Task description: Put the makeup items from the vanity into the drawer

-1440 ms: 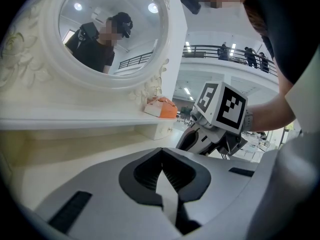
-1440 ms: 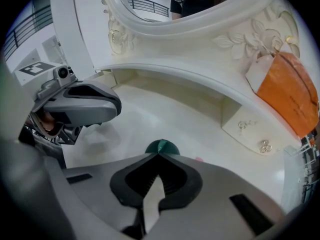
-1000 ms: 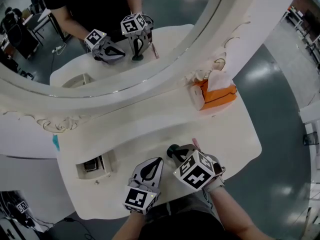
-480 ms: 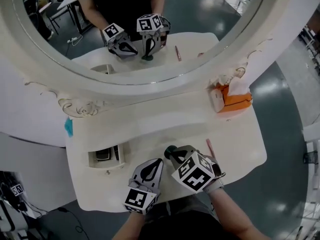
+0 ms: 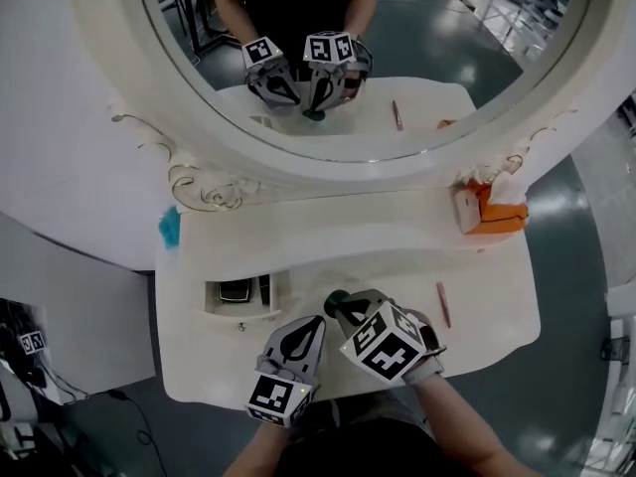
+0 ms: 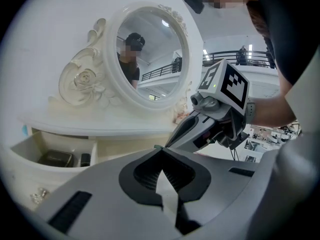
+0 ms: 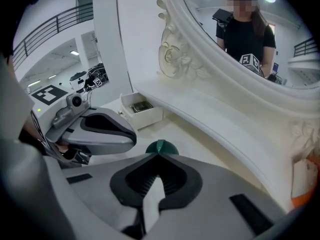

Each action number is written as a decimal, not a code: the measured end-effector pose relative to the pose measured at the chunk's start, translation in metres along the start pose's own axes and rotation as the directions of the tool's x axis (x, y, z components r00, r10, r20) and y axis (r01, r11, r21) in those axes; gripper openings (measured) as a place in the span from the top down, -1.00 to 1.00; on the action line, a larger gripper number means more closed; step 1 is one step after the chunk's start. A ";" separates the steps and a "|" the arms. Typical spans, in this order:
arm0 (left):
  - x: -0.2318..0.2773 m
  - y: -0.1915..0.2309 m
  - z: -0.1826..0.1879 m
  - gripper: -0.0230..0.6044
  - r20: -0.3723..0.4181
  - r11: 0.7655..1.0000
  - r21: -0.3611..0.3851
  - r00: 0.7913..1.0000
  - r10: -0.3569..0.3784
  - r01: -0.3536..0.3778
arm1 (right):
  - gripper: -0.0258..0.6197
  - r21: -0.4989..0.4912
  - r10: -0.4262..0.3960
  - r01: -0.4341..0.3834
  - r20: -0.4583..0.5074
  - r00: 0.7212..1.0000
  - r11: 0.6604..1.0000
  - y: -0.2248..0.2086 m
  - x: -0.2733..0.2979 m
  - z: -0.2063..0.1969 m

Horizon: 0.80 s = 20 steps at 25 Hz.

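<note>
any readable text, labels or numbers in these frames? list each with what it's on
No words or numbers can be read anywhere.
Cubes on the left gripper and right gripper: black-and-white square patterns only, no letters.
Orange tissue box: no legible print.
Dark case in the drawer: too small to read.
Dark green item at the right gripper's tips: no label visible.

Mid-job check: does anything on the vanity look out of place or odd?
Only a pink pencil stands out: it lies loose on the vanity top, right of the right hand-held gripper, far from the open drawer. Nothing spilled or damaged.
</note>
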<state>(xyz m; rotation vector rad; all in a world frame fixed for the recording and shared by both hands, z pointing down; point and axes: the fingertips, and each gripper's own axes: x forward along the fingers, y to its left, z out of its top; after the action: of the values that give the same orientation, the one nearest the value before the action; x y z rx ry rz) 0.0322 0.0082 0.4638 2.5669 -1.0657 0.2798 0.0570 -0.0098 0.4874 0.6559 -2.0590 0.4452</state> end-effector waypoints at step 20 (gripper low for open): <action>-0.062 0.056 0.008 0.88 0.061 0.987 -0.051 0.986 0.155 -0.152 | 0.85 -0.183 0.082 -0.077 0.020 0.996 0.980 0.056 0.027 0.079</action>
<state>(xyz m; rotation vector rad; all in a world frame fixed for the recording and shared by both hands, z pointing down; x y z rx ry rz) -0.0511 0.0085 0.4507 2.4726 -1.2812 0.2093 -0.0405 -0.0151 0.4649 0.4738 -2.1279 0.2893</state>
